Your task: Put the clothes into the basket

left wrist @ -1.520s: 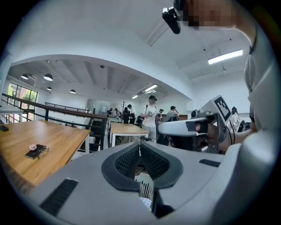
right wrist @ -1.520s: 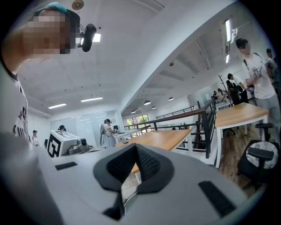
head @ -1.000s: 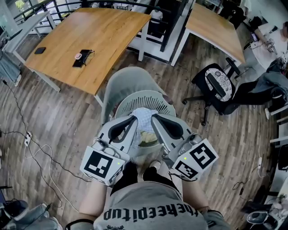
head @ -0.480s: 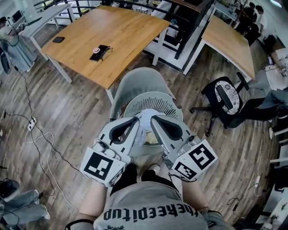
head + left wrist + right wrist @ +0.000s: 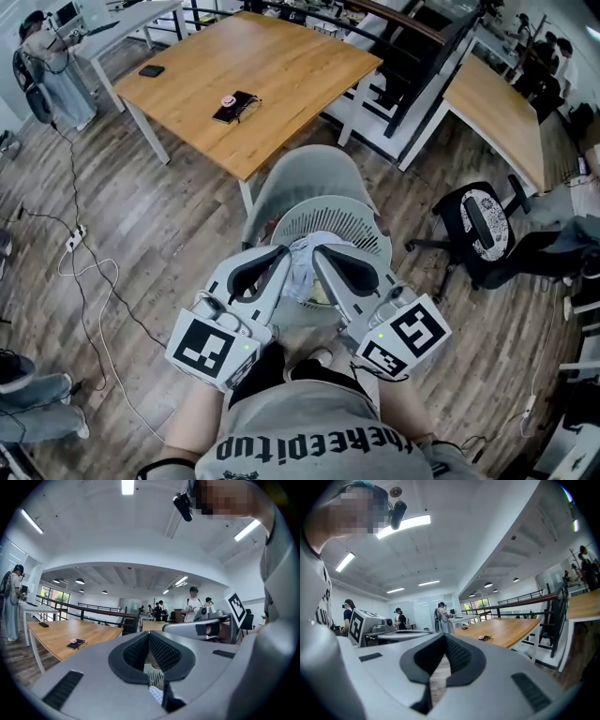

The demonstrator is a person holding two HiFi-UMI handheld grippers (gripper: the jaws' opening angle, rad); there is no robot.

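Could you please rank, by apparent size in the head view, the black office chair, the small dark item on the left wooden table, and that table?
1. Largest: left wooden table
2. Then: black office chair
3. Smallest: small dark item
No two look alike.

A wooden table (image 5: 272,66) is seen on a plank floor (image 5: 159,206). A dark notebook (image 5: 234,105) and a small black device (image 5: 150,70) are laid on it, well apart. A grey chair (image 5: 305,173) is set near its corner. A second wooden table (image 5: 492,108) is seen at right, with a black office chair (image 5: 473,220) near it. Cables (image 5: 89,291) are trailed at left.
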